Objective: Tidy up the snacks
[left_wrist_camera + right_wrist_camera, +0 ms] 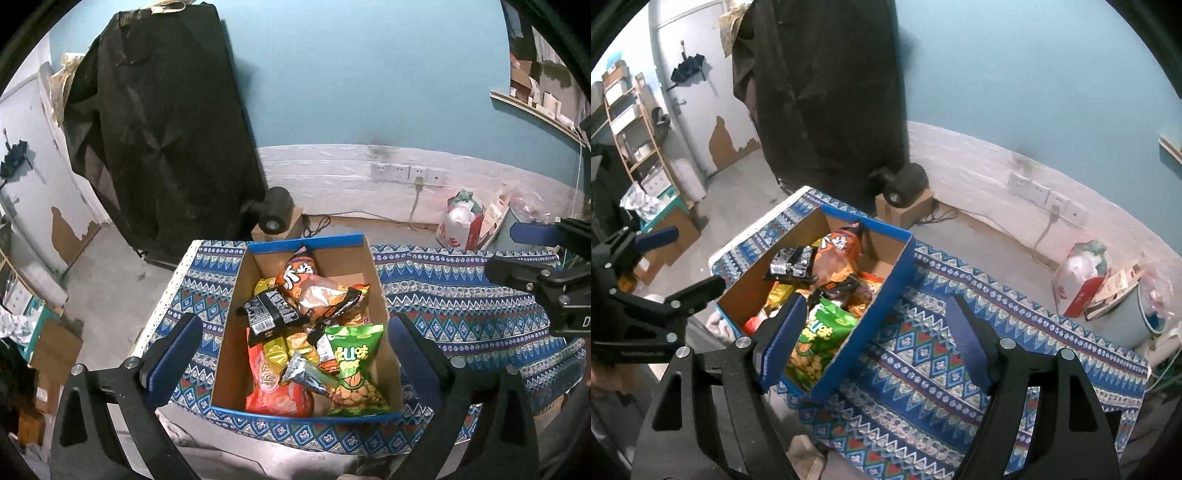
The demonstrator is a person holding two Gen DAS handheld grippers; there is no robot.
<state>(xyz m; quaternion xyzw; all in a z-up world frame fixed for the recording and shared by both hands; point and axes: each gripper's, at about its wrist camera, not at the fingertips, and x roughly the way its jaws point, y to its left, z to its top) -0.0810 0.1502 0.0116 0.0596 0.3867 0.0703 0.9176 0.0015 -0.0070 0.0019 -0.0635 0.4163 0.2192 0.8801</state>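
On the patterned cloth [461,295] beside teal walls [351,74] sits a snack-filled box [376,266].

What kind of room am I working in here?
Probably a lived-in home room used for storage, not a shop or lab. A cardboard box of snack packets sits on a patterned cloth; a scuffed door with peeling paint, wall sockets and cluttered shelves surround it.

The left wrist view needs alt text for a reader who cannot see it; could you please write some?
An open cardboard box with a blue rim sits on a blue patterned tablecloth, heaped with snack bags including a green bag, a red bag and an orange bag. The left gripper hangs open above it, holding nothing. The right gripper shows at the right edge.
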